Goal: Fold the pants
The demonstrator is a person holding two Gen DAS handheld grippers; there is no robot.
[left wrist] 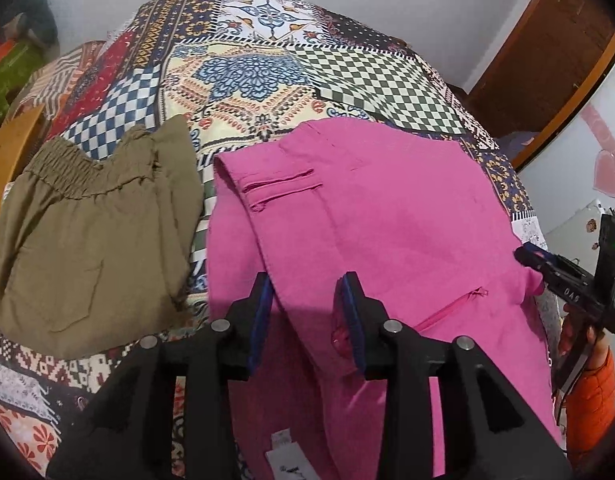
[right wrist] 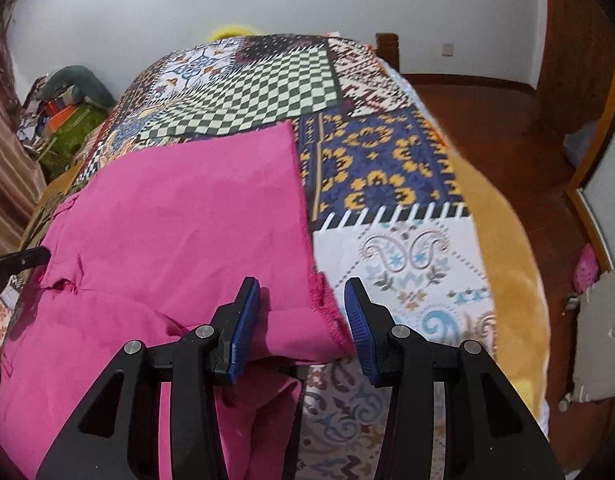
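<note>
- between the fingers of the left gripper point(left wrist: 307, 320), a raised fold of the pink pants point(left wrist: 371, 216) is seen; the jaws stand apart and no pad is pressed on the cloth.
- ahead of the right gripper point(right wrist: 303, 316), the fringed hem corner of the same pants lies between its open jaws, touched by neither pad as far as can be told.
- the pants are spread on the patterned bedspread point(left wrist: 243, 92), partly doubled over, with the pockets turned up ahead of the left claw.
- the step in hand is judged to be a fold just laid down and let go, or a fresh grip being lined up; which of the two cannot be told.
- next, both near edges would need to be pinched and carried over evenly.
- left of the left claw, the olive pants point(left wrist: 87, 232) lie just beside the pink edge and could be caught.
- right of the right claw, open bedspread is left, then the bed's edge.
</note>
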